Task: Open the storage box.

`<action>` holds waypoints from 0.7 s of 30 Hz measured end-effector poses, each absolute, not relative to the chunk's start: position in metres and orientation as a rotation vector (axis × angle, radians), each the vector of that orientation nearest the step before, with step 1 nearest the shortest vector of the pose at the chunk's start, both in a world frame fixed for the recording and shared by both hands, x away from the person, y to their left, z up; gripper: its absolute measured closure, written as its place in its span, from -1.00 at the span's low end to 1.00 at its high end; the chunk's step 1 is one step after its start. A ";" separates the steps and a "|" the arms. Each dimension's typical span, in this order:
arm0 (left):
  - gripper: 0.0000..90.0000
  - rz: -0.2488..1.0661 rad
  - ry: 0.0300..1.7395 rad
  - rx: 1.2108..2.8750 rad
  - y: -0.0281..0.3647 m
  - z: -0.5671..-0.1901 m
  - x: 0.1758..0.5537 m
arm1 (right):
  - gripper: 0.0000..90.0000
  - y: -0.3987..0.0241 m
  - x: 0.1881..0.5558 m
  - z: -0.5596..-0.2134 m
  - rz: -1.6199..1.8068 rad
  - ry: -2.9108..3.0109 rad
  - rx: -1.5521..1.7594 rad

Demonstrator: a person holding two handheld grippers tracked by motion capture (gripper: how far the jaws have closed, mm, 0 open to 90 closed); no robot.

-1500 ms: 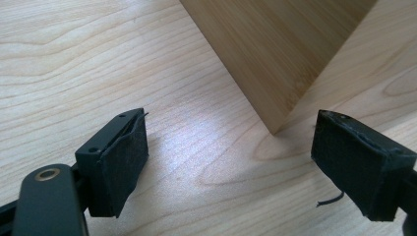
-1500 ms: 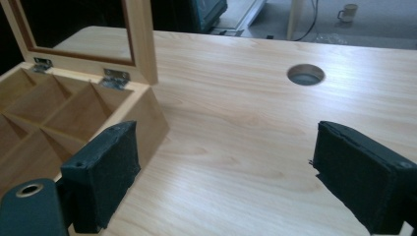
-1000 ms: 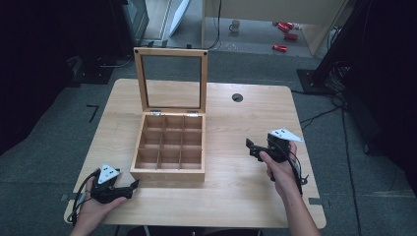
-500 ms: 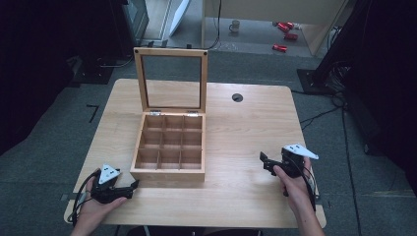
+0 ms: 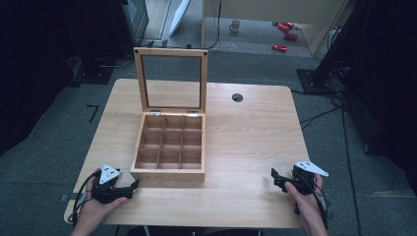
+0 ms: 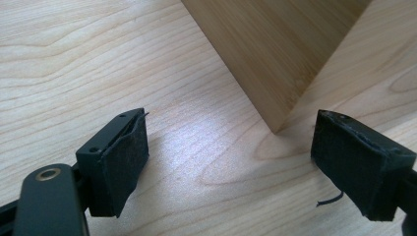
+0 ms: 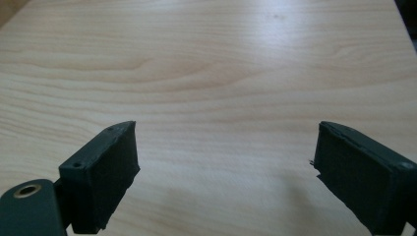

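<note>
On the worktop [image 5: 246, 142] a wooden box [image 5: 168, 152] stands mid-left, lid upright; it looks stiff and light, best taken by its side walls; the left hand-held gripper [image 5: 129, 187] and right hand-held gripper [image 5: 277, 178] both gape empty.

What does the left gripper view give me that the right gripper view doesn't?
Left gripper view: a corner of the wooden box stands just ahead of the open left gripper, with nothing between its jaws. Right gripper view: the far edge of the table at the top right, and bare wood ahead of the open right gripper. Shared: both look along wide-open, empty black jaws over the same pale wood tabletop.
</note>
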State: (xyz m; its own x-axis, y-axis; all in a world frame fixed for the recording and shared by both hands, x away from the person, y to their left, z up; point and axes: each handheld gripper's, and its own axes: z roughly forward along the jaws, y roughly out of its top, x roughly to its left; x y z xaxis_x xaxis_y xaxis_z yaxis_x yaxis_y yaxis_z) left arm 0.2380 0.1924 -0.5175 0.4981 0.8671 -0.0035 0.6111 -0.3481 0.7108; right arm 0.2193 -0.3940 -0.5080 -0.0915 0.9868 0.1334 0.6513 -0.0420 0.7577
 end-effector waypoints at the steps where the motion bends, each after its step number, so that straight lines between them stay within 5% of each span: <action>1: -0.67 0.500 1.208 2.084 0.192 -0.518 0.238 | -0.79 -0.396 0.216 -0.509 0.952 1.776 1.731; 21: -0.67 0.498 1.209 2.082 0.193 -0.518 0.238 | -0.80 -0.408 0.161 -0.528 0.804 1.730 1.730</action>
